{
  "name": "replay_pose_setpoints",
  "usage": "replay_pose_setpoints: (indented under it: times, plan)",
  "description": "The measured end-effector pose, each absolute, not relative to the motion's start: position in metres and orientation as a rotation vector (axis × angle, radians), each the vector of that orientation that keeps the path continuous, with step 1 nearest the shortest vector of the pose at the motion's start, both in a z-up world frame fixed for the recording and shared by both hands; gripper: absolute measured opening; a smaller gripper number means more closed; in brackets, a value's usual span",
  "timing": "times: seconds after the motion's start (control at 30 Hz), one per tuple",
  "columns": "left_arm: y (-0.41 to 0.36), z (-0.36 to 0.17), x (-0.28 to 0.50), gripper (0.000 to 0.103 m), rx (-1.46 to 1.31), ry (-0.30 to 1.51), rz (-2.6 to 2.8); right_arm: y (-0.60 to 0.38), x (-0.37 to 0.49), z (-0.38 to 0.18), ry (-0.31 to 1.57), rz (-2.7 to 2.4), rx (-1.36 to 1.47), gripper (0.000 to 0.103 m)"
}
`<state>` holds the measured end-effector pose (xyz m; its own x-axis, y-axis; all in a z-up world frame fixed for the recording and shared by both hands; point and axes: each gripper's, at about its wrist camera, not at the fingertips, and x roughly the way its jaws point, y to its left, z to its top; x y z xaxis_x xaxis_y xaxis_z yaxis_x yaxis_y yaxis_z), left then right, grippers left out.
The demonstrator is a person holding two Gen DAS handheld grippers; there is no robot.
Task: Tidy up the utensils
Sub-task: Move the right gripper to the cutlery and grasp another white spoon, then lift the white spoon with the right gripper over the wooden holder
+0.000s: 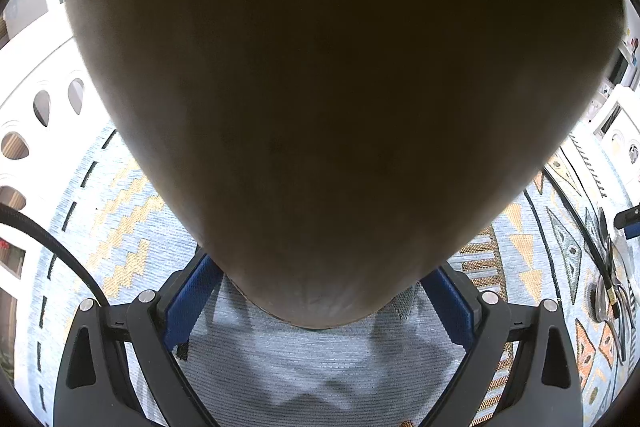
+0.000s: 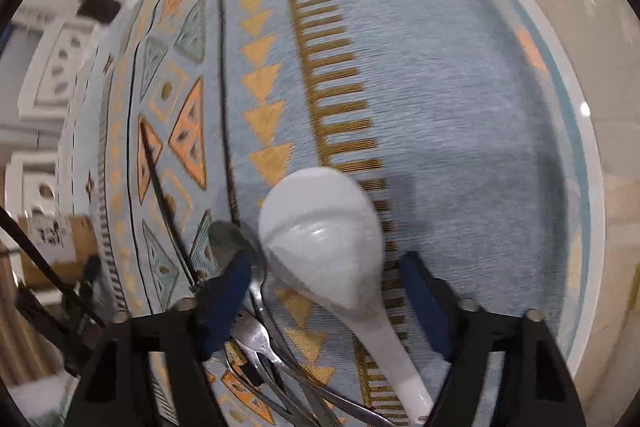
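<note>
Fingers [image 2: 424, 291] astride white spoon [image 2: 324, 227]

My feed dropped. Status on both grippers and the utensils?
Left gripper clamped on a big brown object blocking its view. Right gripper open around white spoon. Metal utensils piled beside it.

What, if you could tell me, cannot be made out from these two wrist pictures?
- Left wrist: a dark brown object fills the view; its identity and what lies behind it are hidden.
- Right wrist: the white spoon handle's end and the metal utensils run off the bottom edge.
- Right wrist: the background is blurred.
</note>
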<state>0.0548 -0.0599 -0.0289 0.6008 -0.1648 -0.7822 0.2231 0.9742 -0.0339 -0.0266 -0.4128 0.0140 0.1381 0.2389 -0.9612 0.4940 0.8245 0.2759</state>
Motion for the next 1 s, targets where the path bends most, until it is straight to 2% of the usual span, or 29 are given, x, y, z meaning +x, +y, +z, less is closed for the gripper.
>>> replay_pose_setpoints:
  times: [0.03, 0.3, 0.37, 0.43, 0.63, 0.7, 1.0]
  plan:
    - [-0.061, -0.029, 0.055, 0.097, 0.070, 0.899, -0.225, -0.414, -0.027, 0.014, 1.451, -0.206, 0.631, 0.056]
    - [-0.062, -0.030, 0.055, 0.097, 0.070, 0.899, -0.226, -0.404, -0.021, 0.015, 1.490, -0.220, 0.572, 0.055]
    - [-0.061, -0.029, 0.055, 0.097, 0.070, 0.899, -0.225, -0.403, -0.017, 0.017, 1.484, -0.207, 0.590, 0.046]
    - [-0.061, -0.029, 0.055, 0.097, 0.070, 0.899, -0.225, -0.399, -0.016, 0.020, 1.495, -0.223, 0.580, 0.046]
    - [-0.062, -0.030, 0.055, 0.097, 0.071, 0.899, -0.225, -0.371, -0.015, 0.044, 1.499, -0.222, 0.506, 0.022]
    - [-0.061, -0.030, 0.055, 0.098, 0.071, 0.899, -0.225, -0.363, -0.014, 0.051, 1.504, -0.213, 0.487, 0.018]
    - [-0.061, -0.029, 0.055, 0.098, 0.069, 0.899, -0.225, -0.347, 0.001, 0.047, 1.528, -0.169, 0.440, 0.016]
